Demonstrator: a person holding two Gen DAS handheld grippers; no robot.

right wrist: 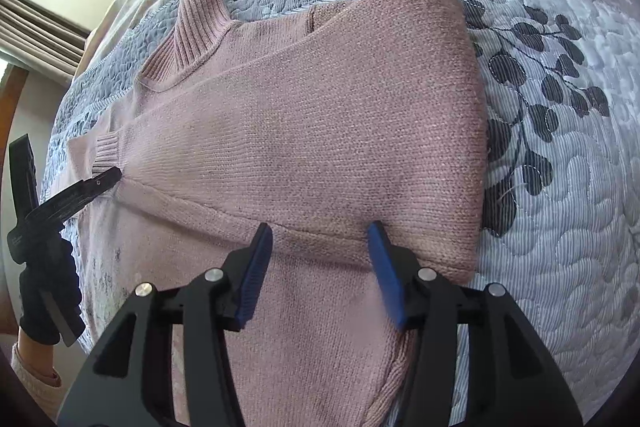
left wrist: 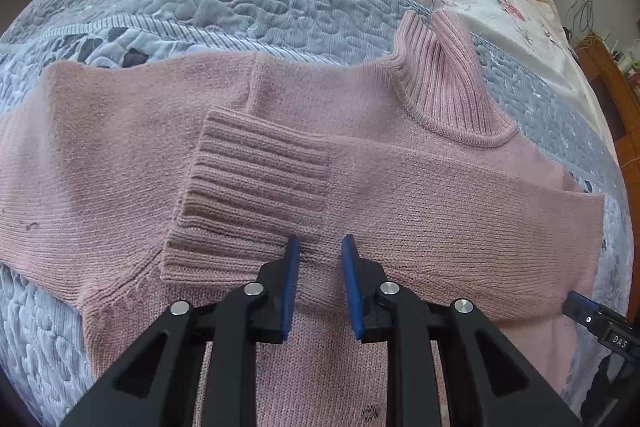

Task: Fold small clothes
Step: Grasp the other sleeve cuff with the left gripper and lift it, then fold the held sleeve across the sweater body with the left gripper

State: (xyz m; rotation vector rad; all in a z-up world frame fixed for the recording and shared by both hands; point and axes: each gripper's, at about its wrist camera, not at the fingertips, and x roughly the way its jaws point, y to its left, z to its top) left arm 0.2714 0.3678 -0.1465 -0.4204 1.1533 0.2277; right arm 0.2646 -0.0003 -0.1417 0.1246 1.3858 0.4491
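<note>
since the pink sweater [left wrist: 360, 195] lies flat on the blue quilt [left wrist: 200, 7], one sleeve [left wrist: 400, 187] is folded across its chest to make it smaller. both the left gripper [left wrist: 320, 283] and the right gripper [right wrist: 320, 267] hang just above it, fingers apart, holding nothing, likely ready to pinch.

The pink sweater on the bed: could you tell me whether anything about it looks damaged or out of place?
The pink sweater has small dark marks on its left sleeve and near the bottom. Otherwise it lies neatly, one sleeve folded across the chest, ribbed cuff flat.
</note>
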